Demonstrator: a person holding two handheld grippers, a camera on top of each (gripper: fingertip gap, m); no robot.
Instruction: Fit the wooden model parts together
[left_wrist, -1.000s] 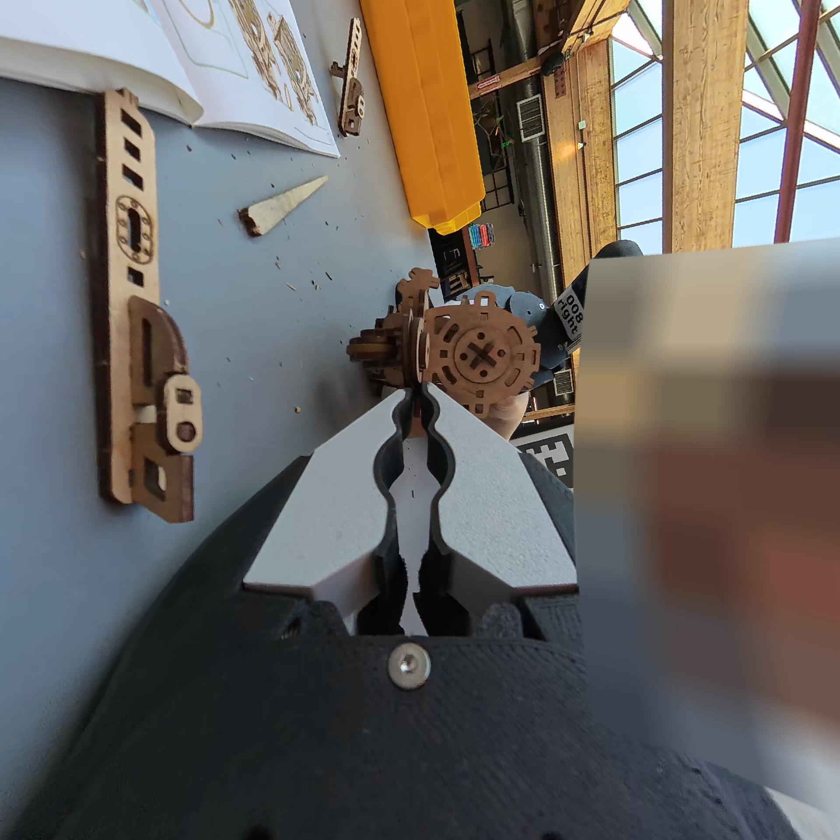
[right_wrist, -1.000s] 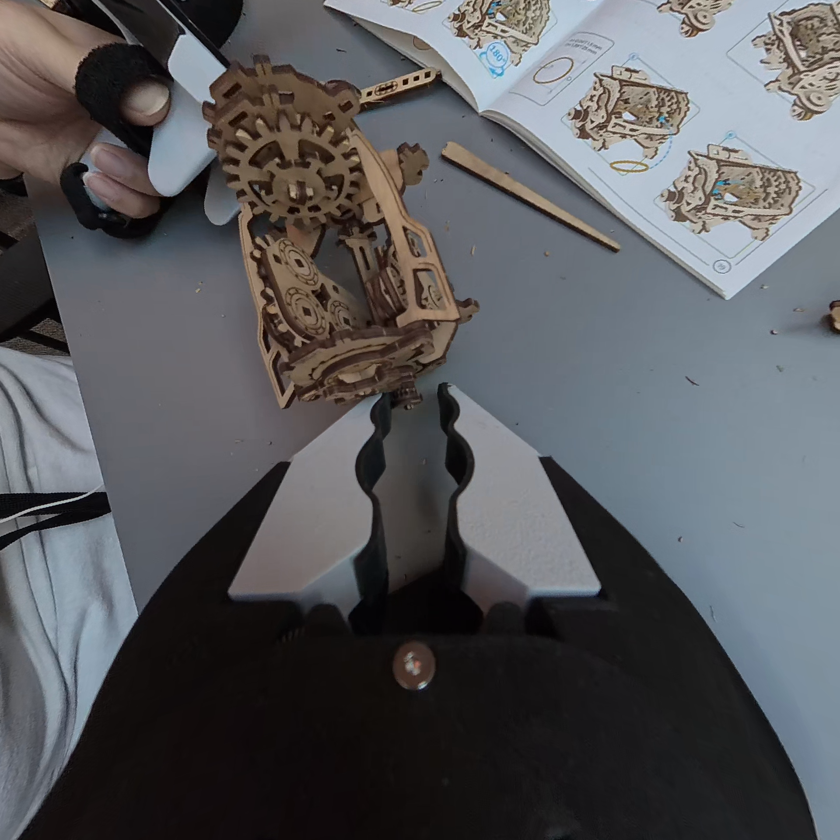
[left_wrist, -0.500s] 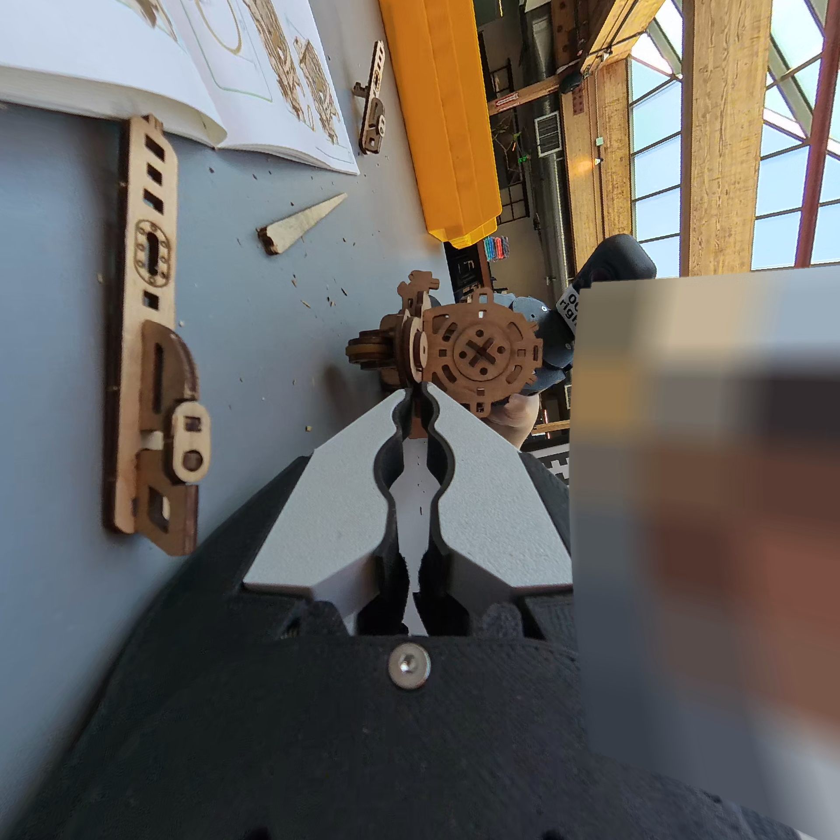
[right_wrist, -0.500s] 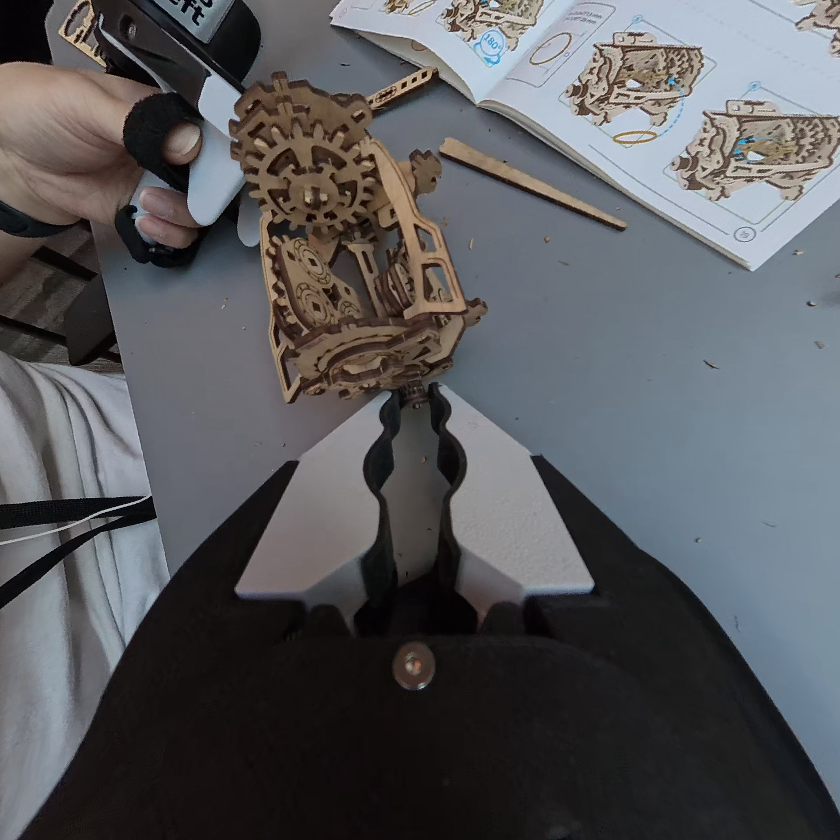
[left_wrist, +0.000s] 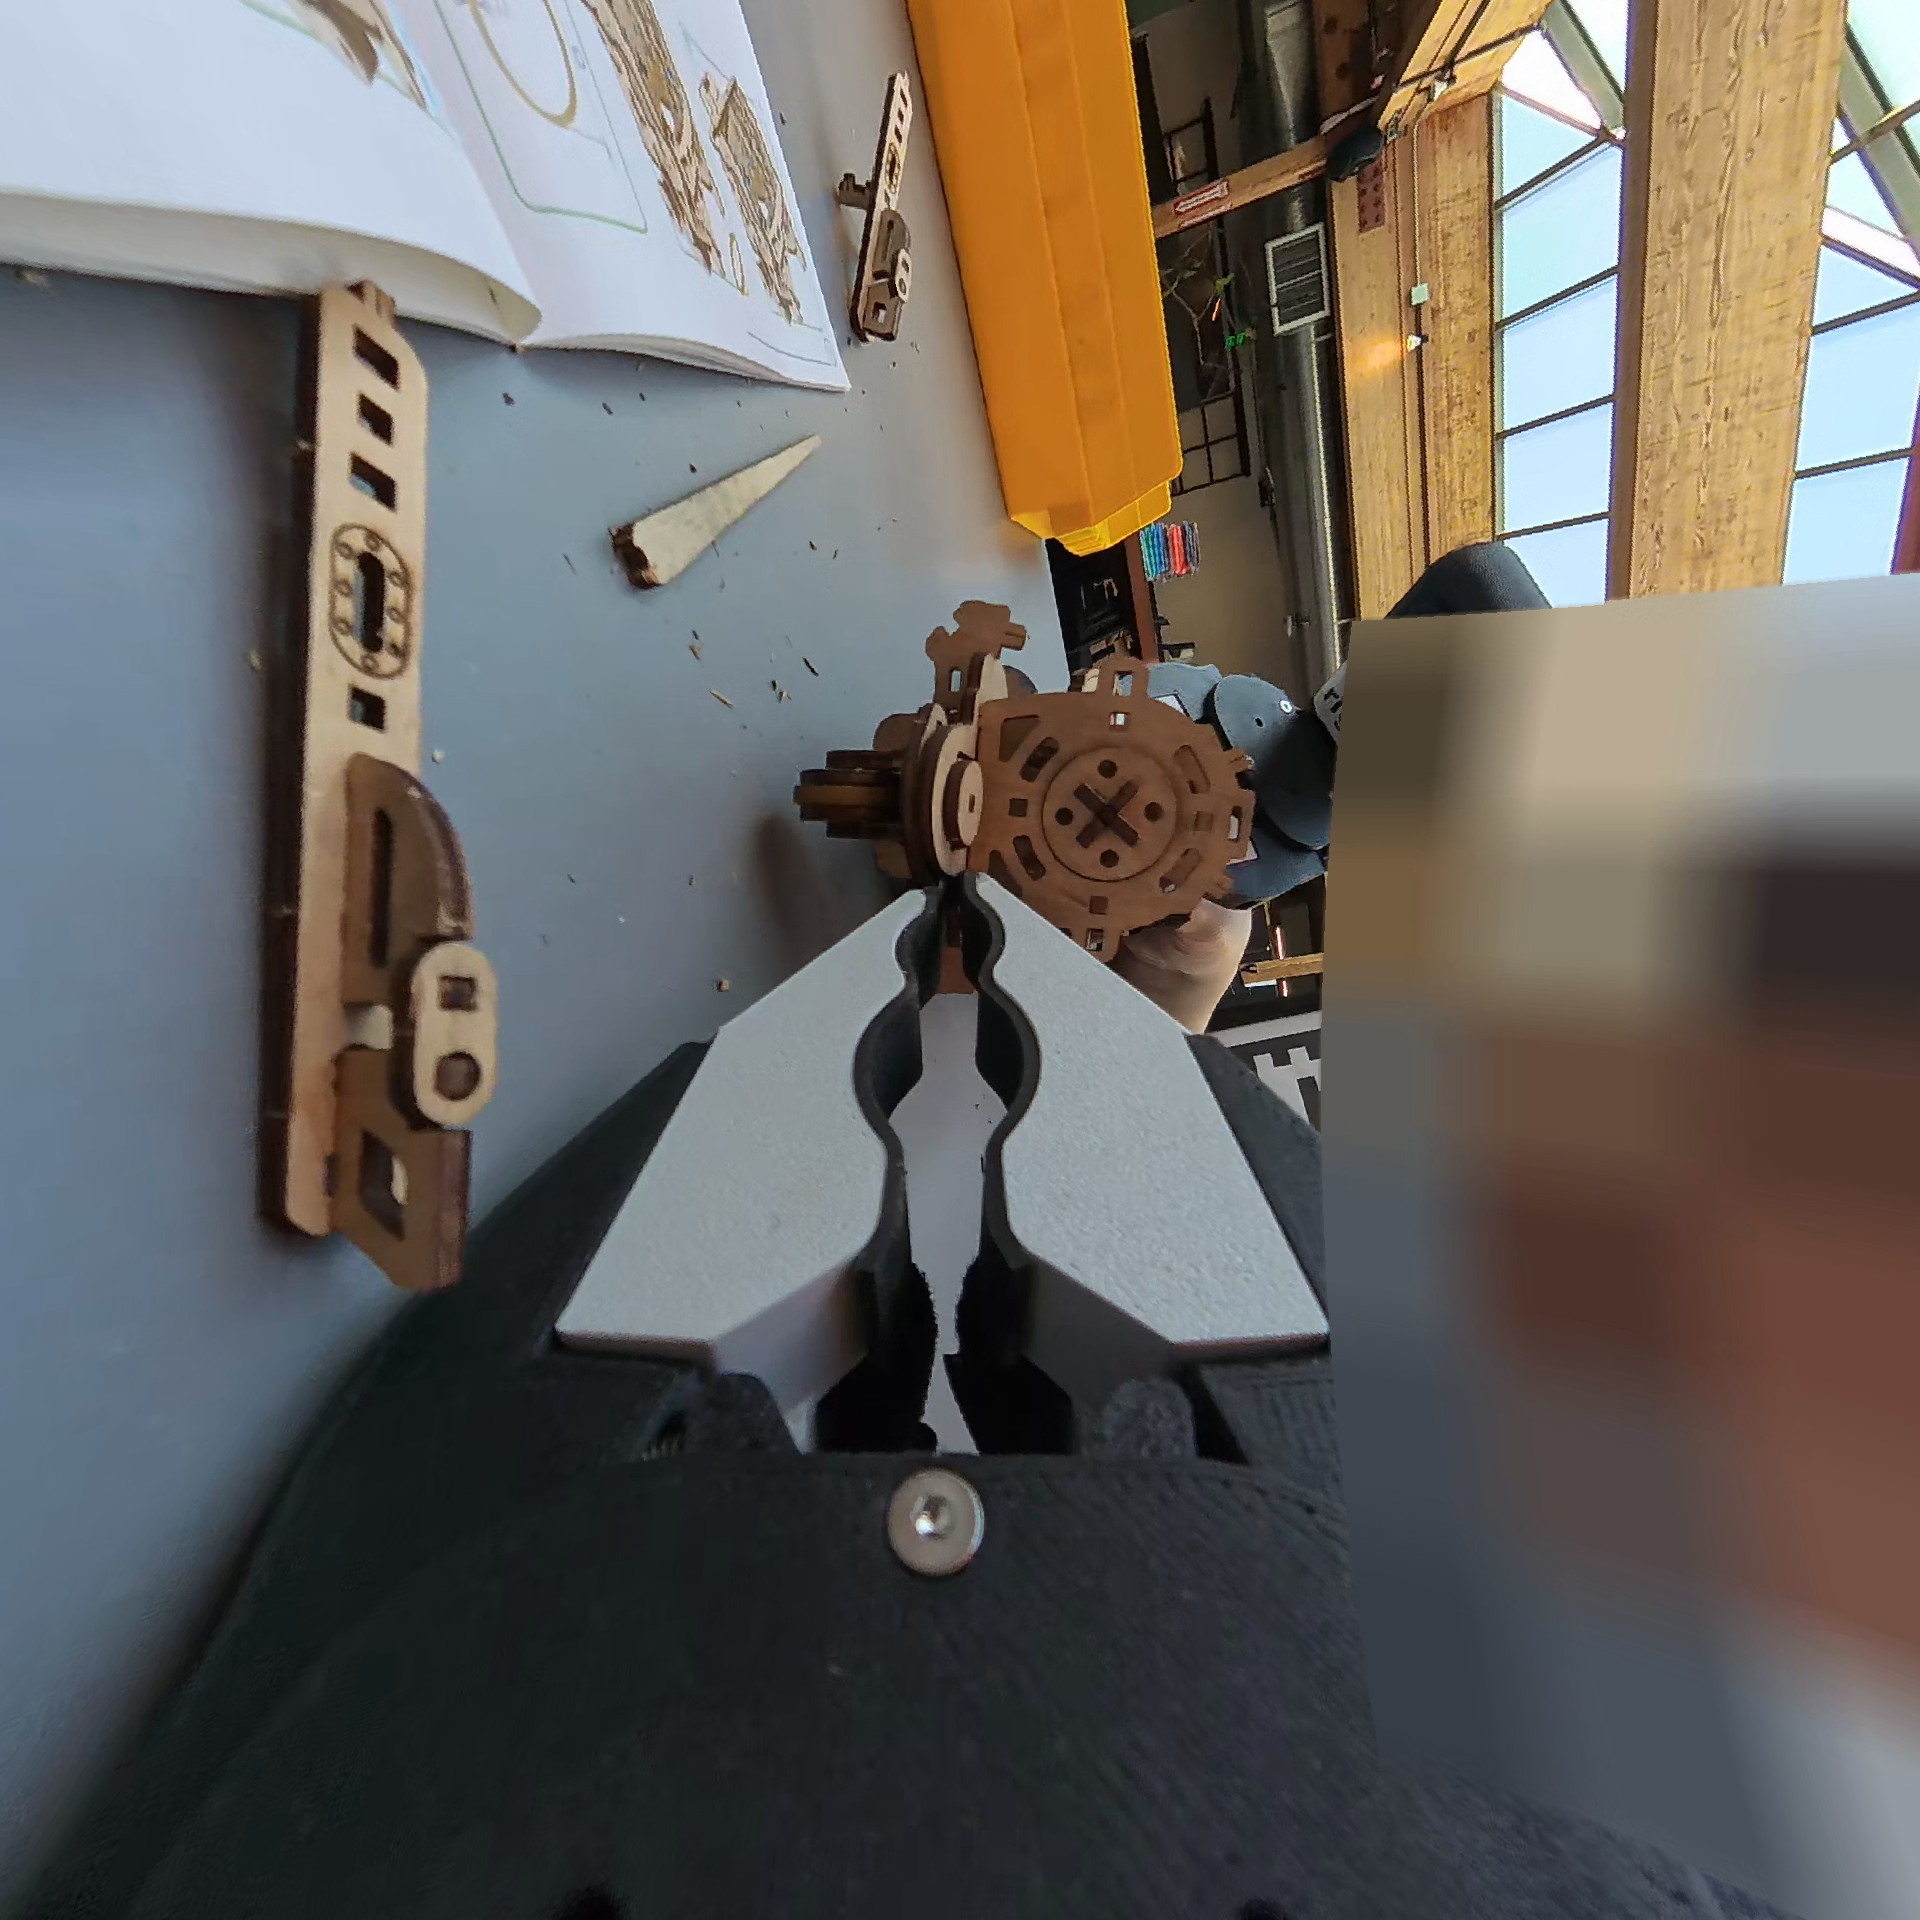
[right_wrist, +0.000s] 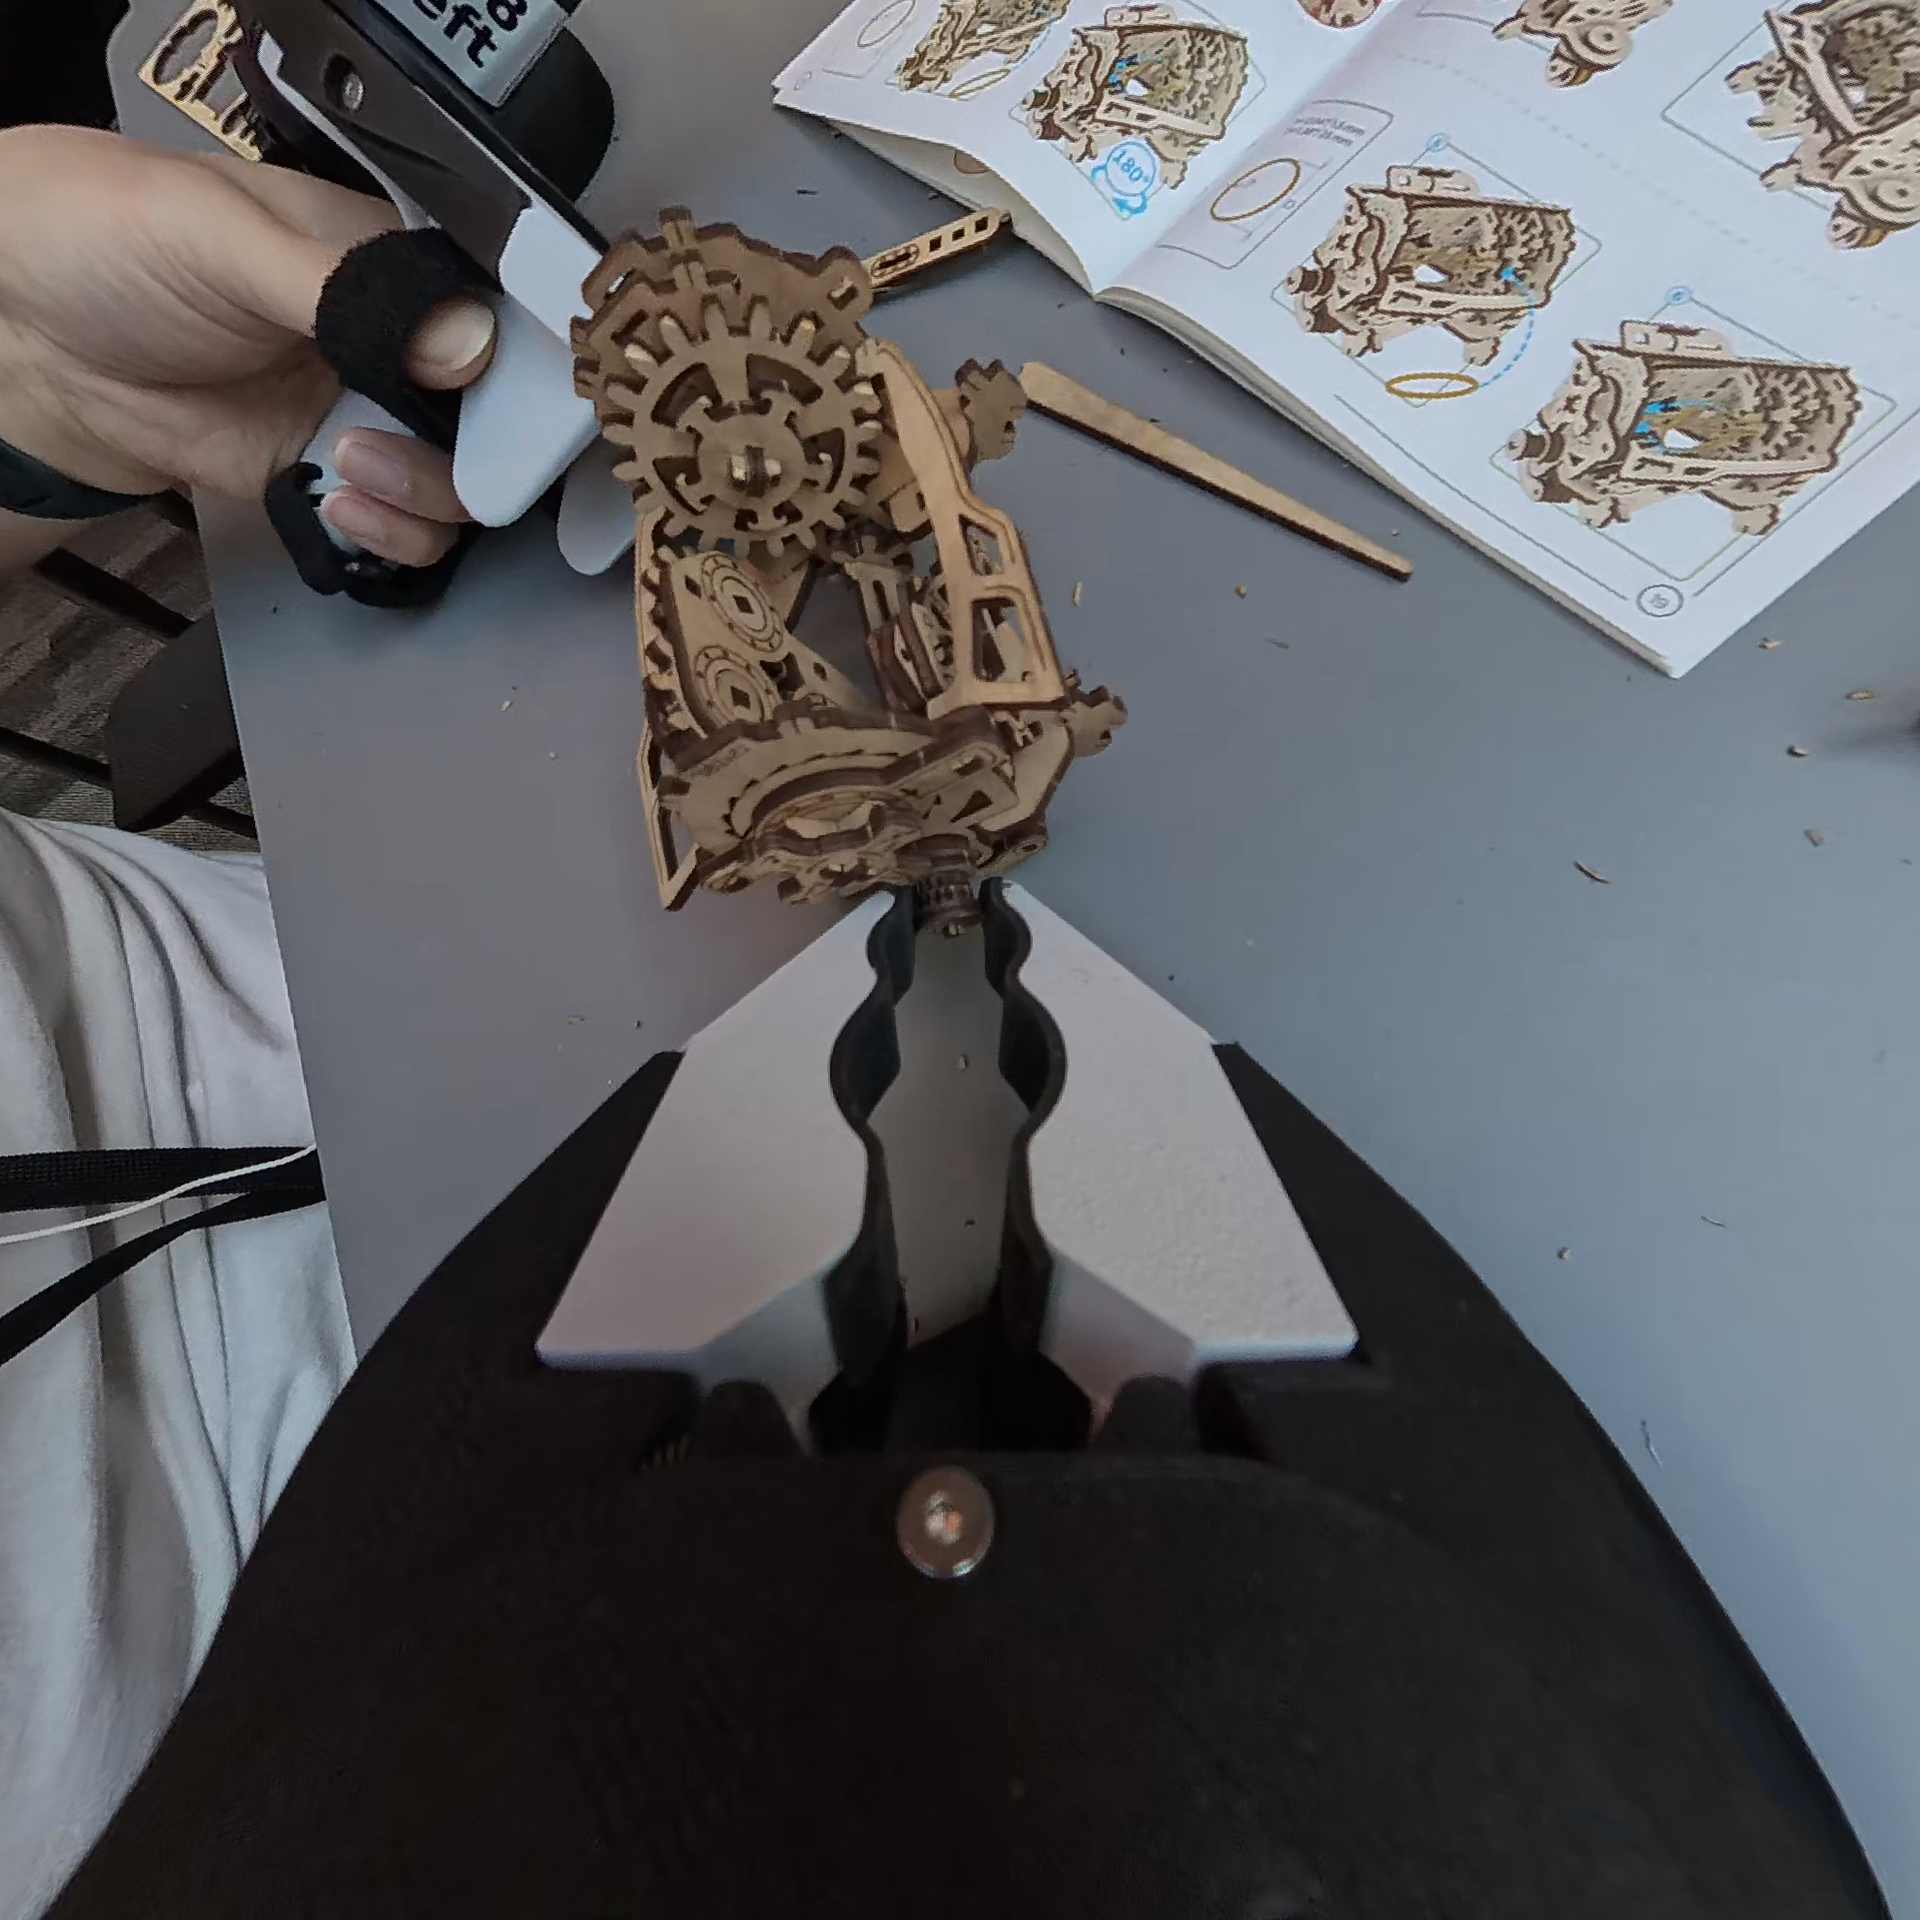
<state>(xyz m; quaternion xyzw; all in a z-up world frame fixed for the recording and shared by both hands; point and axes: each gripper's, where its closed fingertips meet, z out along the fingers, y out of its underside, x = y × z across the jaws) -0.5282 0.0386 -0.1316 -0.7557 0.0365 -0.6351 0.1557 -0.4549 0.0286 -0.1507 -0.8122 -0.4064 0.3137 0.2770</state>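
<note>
The wooden gear model (right_wrist: 831, 644) hangs in the air above the grey table (right_wrist: 1455, 935). In the left wrist view my left gripper (left_wrist: 948, 904) is shut on a thin edge of the model (left_wrist: 1101, 821). In the right wrist view a hand holds that gripper at the top left, and its white fingers (right_wrist: 499, 457) clamp the model beside the big gear (right_wrist: 743, 416). My right gripper (right_wrist: 951, 899) is shut on a small toothed pinion (right_wrist: 948, 896) that sticks out of the model's base. Its dark fingers (left_wrist: 1283, 769) show behind the model in the left wrist view.
An open instruction booklet (right_wrist: 1455, 260) lies at the back right. A wooden wedge (right_wrist: 1216, 468) lies beside it. A long wooden strip with parts on it (left_wrist: 364, 779), a small wooden piece (left_wrist: 883, 229) and a yellow bin (left_wrist: 1049, 260) are on the table. The table edge (right_wrist: 270, 831) is at the left.
My right gripper has moved up to the model's base and its jaws have narrowed onto the small pinion. The left gripper still holds the model, which has tilted slightly.
</note>
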